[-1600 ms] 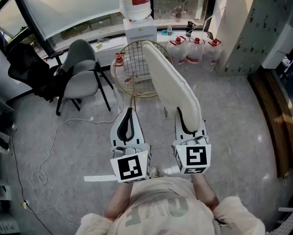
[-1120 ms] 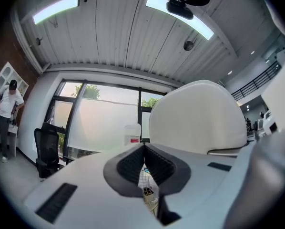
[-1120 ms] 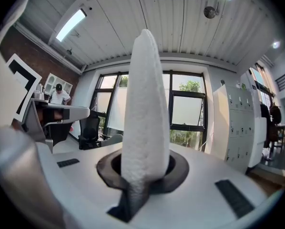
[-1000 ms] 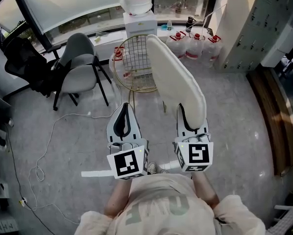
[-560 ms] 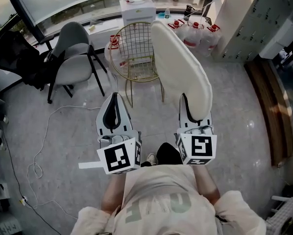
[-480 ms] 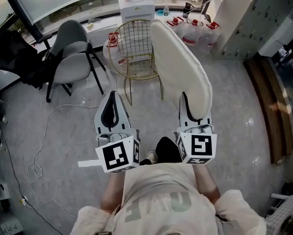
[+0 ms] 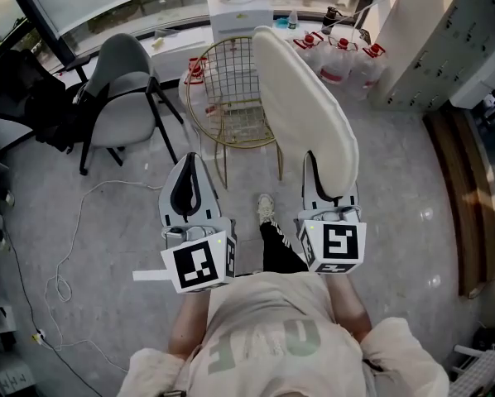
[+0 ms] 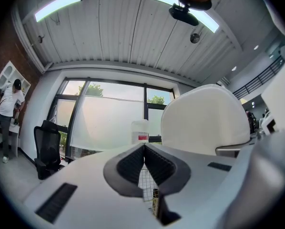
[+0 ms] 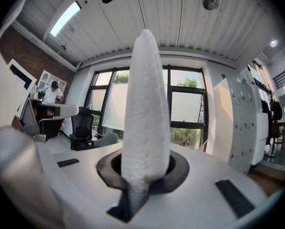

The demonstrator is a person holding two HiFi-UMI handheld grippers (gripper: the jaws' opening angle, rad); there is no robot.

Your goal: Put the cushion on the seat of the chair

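Note:
A large cream cushion [image 7: 307, 110] stands on edge, and my right gripper [image 7: 317, 170] is shut on its near rim. In the right gripper view the cushion [image 9: 145, 104] rises straight up from between the pads of that gripper [image 9: 138, 178]. My left gripper [image 7: 188, 174] is shut and holds nothing; in its own view the left gripper [image 8: 144, 149] has its tips together, with the cushion [image 8: 204, 120] off to its right. A gold wire chair [image 7: 231, 98] stands just ahead, between the two grippers, with its mesh seat [image 7: 249, 125] to the left of the cushion.
A grey chair [image 7: 125, 98] and a black office chair [image 7: 24, 85] stand at the left. A water dispenser [image 7: 241, 11] and water jugs [image 7: 340, 52] line the window behind the wire chair. A white cable [image 7: 78, 238] lies on the floor at left. The person's foot [image 7: 266, 208] is forward.
Both grippers and the cushion have come closer to the wire chair. The person's leg has stepped forward between the grippers. Both grips look the same as before.

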